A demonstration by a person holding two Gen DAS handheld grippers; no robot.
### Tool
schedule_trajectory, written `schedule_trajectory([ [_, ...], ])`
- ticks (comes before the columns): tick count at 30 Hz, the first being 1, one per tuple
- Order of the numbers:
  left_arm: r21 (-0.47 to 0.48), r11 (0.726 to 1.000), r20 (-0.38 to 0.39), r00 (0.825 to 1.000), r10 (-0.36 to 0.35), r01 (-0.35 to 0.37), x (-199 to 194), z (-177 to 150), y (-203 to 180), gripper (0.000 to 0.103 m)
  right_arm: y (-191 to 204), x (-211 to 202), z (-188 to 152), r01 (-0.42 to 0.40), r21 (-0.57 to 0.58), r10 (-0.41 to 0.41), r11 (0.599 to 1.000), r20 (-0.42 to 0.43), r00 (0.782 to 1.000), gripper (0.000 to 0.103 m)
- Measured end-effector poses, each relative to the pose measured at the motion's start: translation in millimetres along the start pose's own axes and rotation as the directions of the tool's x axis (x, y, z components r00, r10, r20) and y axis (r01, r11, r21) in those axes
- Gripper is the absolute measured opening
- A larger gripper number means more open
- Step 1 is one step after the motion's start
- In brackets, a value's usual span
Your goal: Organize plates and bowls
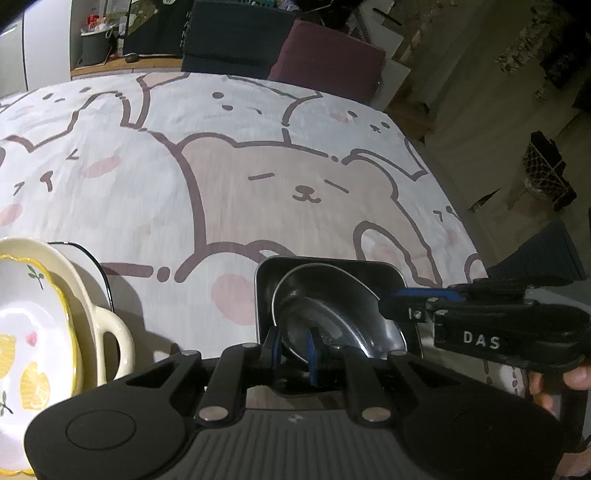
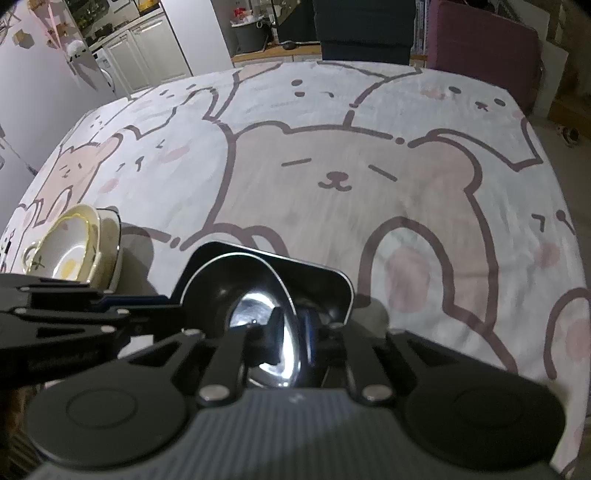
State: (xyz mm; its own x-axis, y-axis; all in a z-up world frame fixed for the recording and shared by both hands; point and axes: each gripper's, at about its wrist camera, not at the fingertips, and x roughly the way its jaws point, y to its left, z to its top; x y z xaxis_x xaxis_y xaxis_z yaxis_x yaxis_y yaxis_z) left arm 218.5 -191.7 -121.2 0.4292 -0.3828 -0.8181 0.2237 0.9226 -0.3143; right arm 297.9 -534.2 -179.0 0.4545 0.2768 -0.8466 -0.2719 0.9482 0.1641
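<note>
A round steel bowl [image 1: 325, 295] [image 2: 229, 277] lies tilted inside a rectangular steel tray [image 1: 369, 267] [image 2: 325, 280] near the table's front edge. My left gripper [image 1: 293, 347] [image 2: 166, 304] is shut on the bowl's near left rim. My right gripper [image 2: 291, 332] [image 1: 391, 301] straddles the bowl's right rim with a little room beside its pads. At the left stands a stack of ceramics: a lemon-patterned plate [image 1: 33, 314] [image 2: 70, 243] in a cream handled dish [image 1: 107, 332], on a white dish with a dark rim [image 1: 92, 258] [image 2: 110, 236].
A cloth printed with bears [image 1: 295, 192] [image 2: 332, 177] covers the table. A dark chair [image 1: 236, 33] and a maroon chair [image 1: 325, 55] stand at its far edge. The table's right edge drops to the floor [image 1: 480, 147]. A hand [image 1: 576, 376] holds the right gripper's handle.
</note>
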Motion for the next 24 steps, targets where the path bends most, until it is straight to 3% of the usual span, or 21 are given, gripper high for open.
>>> schedule_trajectory([
  [1, 0.006, 1.000, 0.004, 1.000, 0.001, -0.001, -2.5, 0.3, -0.8, 0.020, 0.2, -3.3, -0.6, -0.002, 0.005, 0.002, 1.000, 0.008, 1.000, 0.023],
  [3, 0.018, 1.000, 0.019, 1.000, 0.003, -0.003, -8.8, 1.4, -1.7, 0.033, 0.2, -11.0, -2.3, -0.001, 0.016, 0.001, 1.000, 0.031, 1.000, 0.045],
  [7, 0.036, 0.999, 0.068, 0.997, 0.027, -0.029, -22.8, 4.8, -0.7, 0.084, -2.4, -28.8, -6.1, 0.027, 0.054, -0.032, 0.998, 0.094, 0.995, 0.072],
  [9, 0.051, 0.997, 0.082, 0.995, 0.049, -0.053, -27.3, 7.4, 0.6, 0.094, -6.0, -36.7, -8.4, 0.042, 0.086, -0.053, 0.995, 0.125, 0.991, 0.085],
  [13, 0.071, 0.994, 0.076, 0.994, 0.079, -0.084, -29.7, 14.7, 7.1, 0.103, -18.1, -43.7, -12.7, 0.058, 0.149, -0.080, 0.987, 0.145, 0.986, 0.089],
  [19, 0.106, 0.987, 0.054, 0.992, 0.115, -0.120, -24.1, 17.2, 15.6, 0.103, -39.9, -28.7, -17.1, 0.060, 0.248, -0.080, 0.967, 0.072, 0.994, 0.090],
  [24, 0.121, 0.987, 0.062, 0.993, 0.103, -0.110, -20.2, 14.4, 18.5, 0.103, -50.7, -12.6, -18.4, 0.053, 0.295, -0.064, 0.954, 0.025, 0.998, 0.067],
])
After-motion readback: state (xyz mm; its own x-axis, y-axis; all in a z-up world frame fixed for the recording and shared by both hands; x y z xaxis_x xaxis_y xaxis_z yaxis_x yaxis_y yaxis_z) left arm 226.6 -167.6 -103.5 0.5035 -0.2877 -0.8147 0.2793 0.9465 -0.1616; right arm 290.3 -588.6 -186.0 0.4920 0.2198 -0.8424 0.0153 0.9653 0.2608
